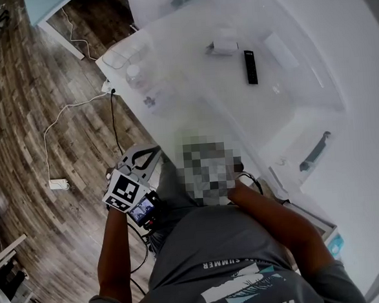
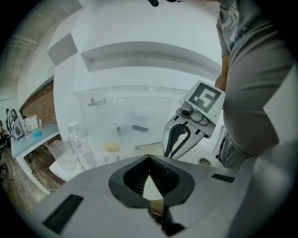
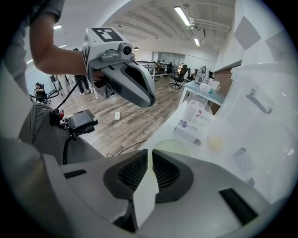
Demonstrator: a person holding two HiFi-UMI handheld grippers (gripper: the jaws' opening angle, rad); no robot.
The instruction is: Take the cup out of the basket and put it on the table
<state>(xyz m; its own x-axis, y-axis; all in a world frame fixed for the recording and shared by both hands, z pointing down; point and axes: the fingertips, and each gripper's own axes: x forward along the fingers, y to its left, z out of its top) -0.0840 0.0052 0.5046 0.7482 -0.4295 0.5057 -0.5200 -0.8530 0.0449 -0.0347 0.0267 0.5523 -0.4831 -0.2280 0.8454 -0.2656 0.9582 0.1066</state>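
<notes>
A clear ribbed cup (image 2: 61, 155) stands on the white table (image 2: 195, 153) at its left end, beside a clear bottle (image 2: 79, 142). Behind them sits a big clear plastic bin (image 2: 93, 109) with small items inside; in the head view the bin (image 1: 315, 100) fills the tabletop. My left gripper (image 2: 149, 158) hangs off the table's near edge with its tips touching and nothing in them; it also shows in the head view (image 1: 156, 151). My right gripper (image 3: 149, 153) points down at the table edge with only a narrow slit between its jaws, empty. Each gripper shows in the other's view.
A black remote (image 1: 251, 66) and white items lie in the bin. A yellowish lump (image 3: 215, 142), a small white box (image 3: 188, 132) and a pale round disc (image 3: 171, 148) are on the table. A power strip (image 1: 58, 184) and cables lie on the wooden floor.
</notes>
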